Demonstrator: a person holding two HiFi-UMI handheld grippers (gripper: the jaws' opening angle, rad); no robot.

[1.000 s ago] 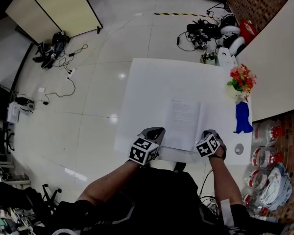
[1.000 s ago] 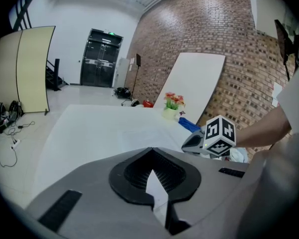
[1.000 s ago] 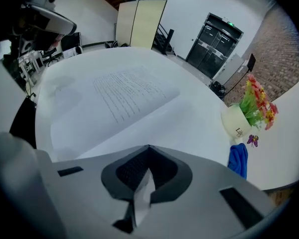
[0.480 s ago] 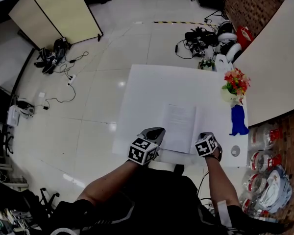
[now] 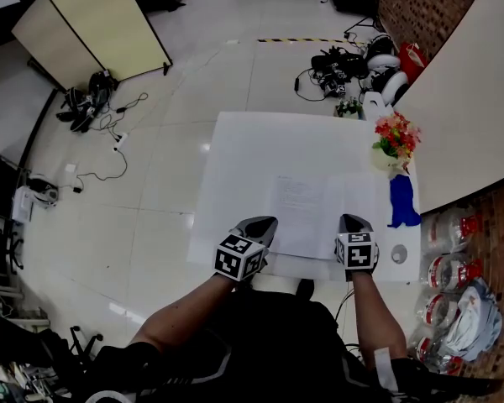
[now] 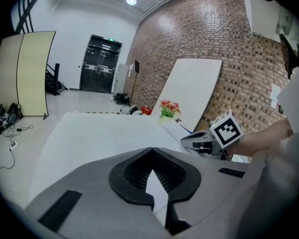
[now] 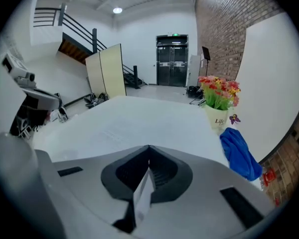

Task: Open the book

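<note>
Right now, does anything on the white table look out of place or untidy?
Only the crumpled blue cloth, lying at the right edge of the white table beside the pot of flowers. Nothing looks spilled or damaged.

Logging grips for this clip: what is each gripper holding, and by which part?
Both hold the book: the left gripper pinches a white leaf at its near left corner, the right gripper one at its near right corner.

Matt white paper book point(image 5: 307, 212), smooth matt table point(image 5: 252, 149), soft blue cloth point(image 5: 401, 201), glossy tiled floor point(image 5: 151, 166), rough brick wall point(image 5: 407, 7)
</note>
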